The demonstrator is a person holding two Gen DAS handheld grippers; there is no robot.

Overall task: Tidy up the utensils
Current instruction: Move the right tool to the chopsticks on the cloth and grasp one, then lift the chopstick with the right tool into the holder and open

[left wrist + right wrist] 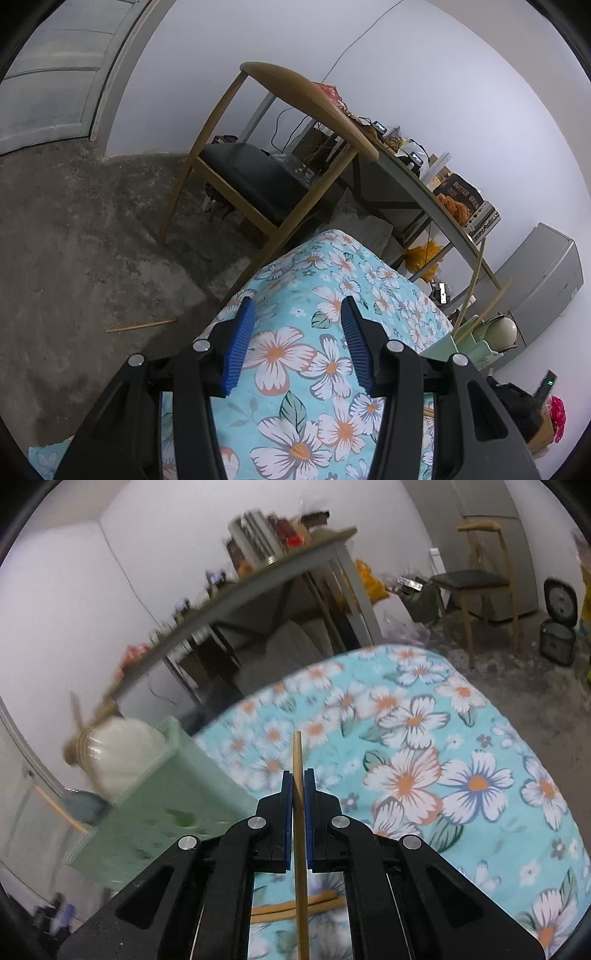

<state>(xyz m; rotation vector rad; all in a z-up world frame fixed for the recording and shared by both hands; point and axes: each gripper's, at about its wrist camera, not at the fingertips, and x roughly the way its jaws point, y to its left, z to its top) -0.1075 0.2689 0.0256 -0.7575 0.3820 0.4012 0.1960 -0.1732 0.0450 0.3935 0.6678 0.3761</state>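
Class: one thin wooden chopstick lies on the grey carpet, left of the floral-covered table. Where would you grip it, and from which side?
Grip the wooden chopstick near its middle, coming from straight above with jaws across its width. It lies flat and alone on the grey carpet, so only its long sides can be pinched.

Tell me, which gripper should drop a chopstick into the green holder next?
Probably the right gripper: it is shut on a chopstick, beside the green holder. The left gripper is open and empty.

Wooden chair (255,177), cluttered shelf (436,195) w/ bread box (461,203), rice cooker (559,622).
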